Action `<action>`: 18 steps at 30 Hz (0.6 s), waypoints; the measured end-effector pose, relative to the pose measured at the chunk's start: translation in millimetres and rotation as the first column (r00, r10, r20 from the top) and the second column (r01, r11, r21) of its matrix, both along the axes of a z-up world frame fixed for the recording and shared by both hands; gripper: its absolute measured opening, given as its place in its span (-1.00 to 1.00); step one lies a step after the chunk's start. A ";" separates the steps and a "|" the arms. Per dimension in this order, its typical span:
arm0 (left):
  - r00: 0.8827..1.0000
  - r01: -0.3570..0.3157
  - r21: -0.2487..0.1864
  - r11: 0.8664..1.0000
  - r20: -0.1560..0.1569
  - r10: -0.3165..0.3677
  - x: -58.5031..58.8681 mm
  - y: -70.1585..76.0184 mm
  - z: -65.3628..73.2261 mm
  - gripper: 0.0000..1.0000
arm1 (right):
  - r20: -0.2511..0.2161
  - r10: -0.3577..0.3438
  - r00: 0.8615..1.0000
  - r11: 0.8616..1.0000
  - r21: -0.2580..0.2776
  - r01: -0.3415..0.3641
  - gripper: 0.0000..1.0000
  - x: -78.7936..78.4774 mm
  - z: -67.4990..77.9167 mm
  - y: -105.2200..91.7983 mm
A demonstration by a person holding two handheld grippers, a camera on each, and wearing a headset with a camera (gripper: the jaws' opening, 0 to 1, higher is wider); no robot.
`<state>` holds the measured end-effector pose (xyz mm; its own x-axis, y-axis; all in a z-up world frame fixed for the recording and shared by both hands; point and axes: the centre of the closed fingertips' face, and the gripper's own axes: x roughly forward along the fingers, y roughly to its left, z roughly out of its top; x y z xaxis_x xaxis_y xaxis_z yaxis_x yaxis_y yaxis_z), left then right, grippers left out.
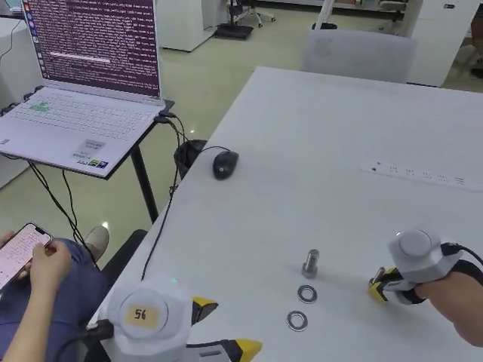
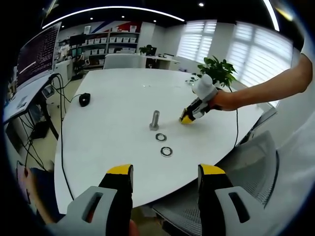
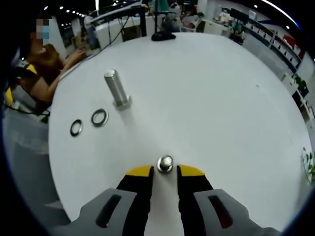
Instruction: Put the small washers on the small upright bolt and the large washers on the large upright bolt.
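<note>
The large bolt [image 1: 310, 262] [image 3: 115, 88] [image 2: 154, 120] stands upright on the white table [image 1: 317, 136]. Two washers [image 1: 307, 293] [image 1: 296, 320] lie flat just in front of it, also seen as two washers [image 3: 99, 117] [image 3: 76, 127] in the right gripper view. My right gripper [image 3: 165, 171] [image 1: 375, 288] [image 2: 186, 119] rests its tips on the table to the right of the large bolt. Its jaws stand close on either side of a small upright bolt [image 3: 165, 163]. My left gripper [image 2: 166, 172] [image 1: 226, 328] hovers open at the table's near edge with nothing in it.
A black mouse [image 1: 225, 163] with its cable lies at the table's left edge. A power strip [image 1: 423, 173] lies at the far right. A laptop [image 1: 83, 113] stands on a side stand at left. A person with a phone [image 1: 19, 253] sits at lower left.
</note>
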<state>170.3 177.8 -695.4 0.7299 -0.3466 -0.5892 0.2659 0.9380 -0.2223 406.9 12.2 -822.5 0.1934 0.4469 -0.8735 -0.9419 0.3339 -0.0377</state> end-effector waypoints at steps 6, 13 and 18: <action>1.000 -0.005 -0.004 1.000 0.004 0.005 1.7 0.3 -0.2 0.04 | 0.005 0.021 1.000 1.000 0.013 -0.021 -0.57 -27.6 -3.9 -18.3; 1.000 0.003 -0.006 1.000 0.011 -0.002 3.6 -1.3 0.2 0.04 | -0.018 0.079 0.997 0.996 0.053 -0.078 -0.57 -59.9 -2.9 -7.9; 1.000 0.013 -0.006 1.000 0.019 -0.013 5.6 -2.8 2.7 0.04 | -0.057 0.202 0.978 0.975 0.109 -0.195 -0.57 -92.1 -0.8 29.1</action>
